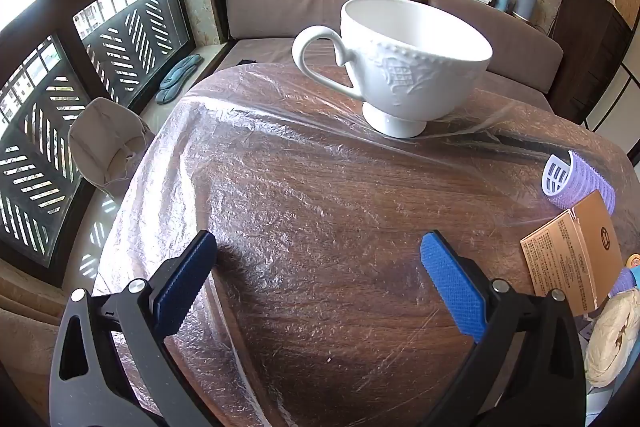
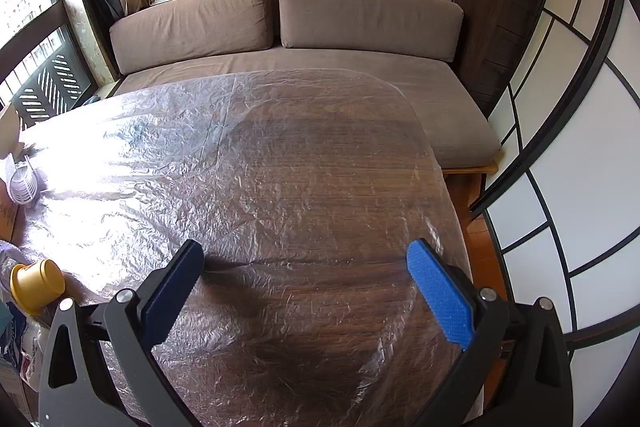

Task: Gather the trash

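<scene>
The dark wooden table (image 1: 320, 227), wrapped in crinkled clear plastic film (image 2: 160, 163), has a rounded far edge that runs close along the brown sofa seat (image 2: 304, 63). Its right edge drops toward a white-panelled screen with black frame (image 2: 560, 155), and its left edge faces the window. The left gripper (image 1: 318, 275) hangs tilted down over bare film with its blue-padded jaws spread wide and nothing between them. The right gripper (image 2: 306, 277) is likewise splayed open over a bare stretch near the right edge. Most of the middle and right of the table is free. A white embossed footed ceramic cup (image 1: 400, 67) stands upright near the far edge, handle to the left. The litter sits between the two grippers: a lilac hair roller with a white lattice core (image 1: 576, 183) lies on its side, long axis running toward the near right, touching a tan printed cardboard box (image 1: 572, 251). Beyond these is a cream crumpled wad (image 1: 612, 343), perhaps paper, and a yellow-capped bottle (image 2: 36, 285) lying down.
</scene>
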A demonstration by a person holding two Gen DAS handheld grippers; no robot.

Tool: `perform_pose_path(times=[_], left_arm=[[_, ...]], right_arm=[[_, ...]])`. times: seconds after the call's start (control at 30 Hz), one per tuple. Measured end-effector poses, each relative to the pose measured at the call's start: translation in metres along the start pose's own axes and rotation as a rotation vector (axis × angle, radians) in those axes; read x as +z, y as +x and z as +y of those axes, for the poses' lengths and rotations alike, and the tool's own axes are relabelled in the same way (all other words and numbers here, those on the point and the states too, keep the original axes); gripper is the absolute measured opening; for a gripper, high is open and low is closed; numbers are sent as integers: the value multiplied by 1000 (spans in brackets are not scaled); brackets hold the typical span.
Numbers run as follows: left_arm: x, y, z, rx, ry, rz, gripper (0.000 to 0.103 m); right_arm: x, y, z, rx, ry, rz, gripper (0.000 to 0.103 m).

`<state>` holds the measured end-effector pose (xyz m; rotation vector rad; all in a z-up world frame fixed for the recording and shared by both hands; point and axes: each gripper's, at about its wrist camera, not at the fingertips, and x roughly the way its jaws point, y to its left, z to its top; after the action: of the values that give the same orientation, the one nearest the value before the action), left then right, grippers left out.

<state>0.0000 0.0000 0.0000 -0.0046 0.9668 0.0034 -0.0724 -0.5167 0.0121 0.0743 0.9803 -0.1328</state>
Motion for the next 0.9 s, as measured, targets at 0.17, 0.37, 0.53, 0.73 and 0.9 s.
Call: perform_pose_path(times=[0.17, 0.37, 0.53, 0.73, 0.9], left_arm=[[0, 0, 0, 0, 0, 0, 102], [0, 0, 0, 0, 0, 0, 102], [0, 0, 0, 0, 0, 0, 102], [0, 0, 0, -1, 0, 0, 102], [0, 0, 0, -1, 0, 0, 102]], right_arm=[[0, 0, 0, 0, 0, 0, 99], [1, 1, -1, 0, 0, 0, 99], [1, 2, -1, 0, 0, 0, 99], [2, 3, -2, 1, 1, 0, 99], [2, 3, -2, 1, 1, 0, 99]])
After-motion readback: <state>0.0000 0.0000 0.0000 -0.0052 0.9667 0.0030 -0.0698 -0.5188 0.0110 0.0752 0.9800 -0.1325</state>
